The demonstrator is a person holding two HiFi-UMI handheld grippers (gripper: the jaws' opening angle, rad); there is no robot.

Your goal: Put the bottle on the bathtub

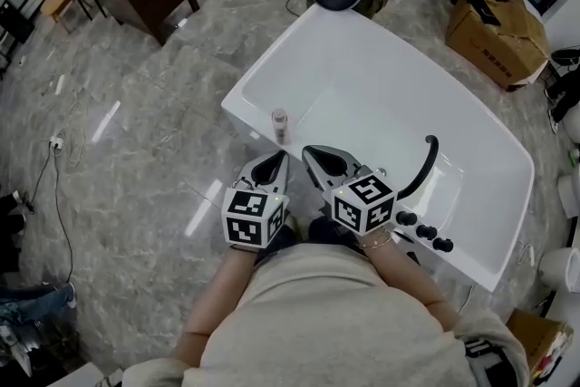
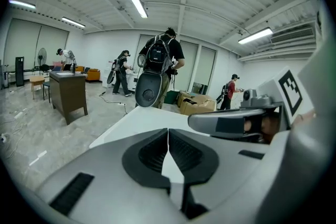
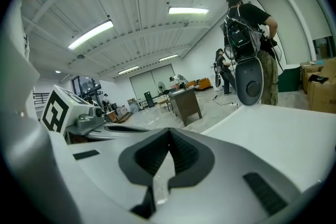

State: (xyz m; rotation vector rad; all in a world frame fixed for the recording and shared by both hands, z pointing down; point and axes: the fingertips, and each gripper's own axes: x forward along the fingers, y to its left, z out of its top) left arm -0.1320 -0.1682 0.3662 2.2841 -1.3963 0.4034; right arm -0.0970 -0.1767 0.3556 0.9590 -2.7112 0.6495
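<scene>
The 2 hand-held grippers sit side by side, jaws pressed together with nothing between them: the left hand-held gripper point(image 1: 280, 158) and the right hand-held gripper point(image 1: 309, 151). The bottle point(image 1: 279, 124) stands upright on the bathtub point(image 1: 263, 63) rim, just beyond the left one's tips, touching neither.

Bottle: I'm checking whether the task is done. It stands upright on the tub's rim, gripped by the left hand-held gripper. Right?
Not gripped. The bottle stands upright on the tub's rim, free of the left hand-held gripper, which is shut on nothing, short of it. The head view shows the gap; the left gripper view shows the jaws together.
</scene>
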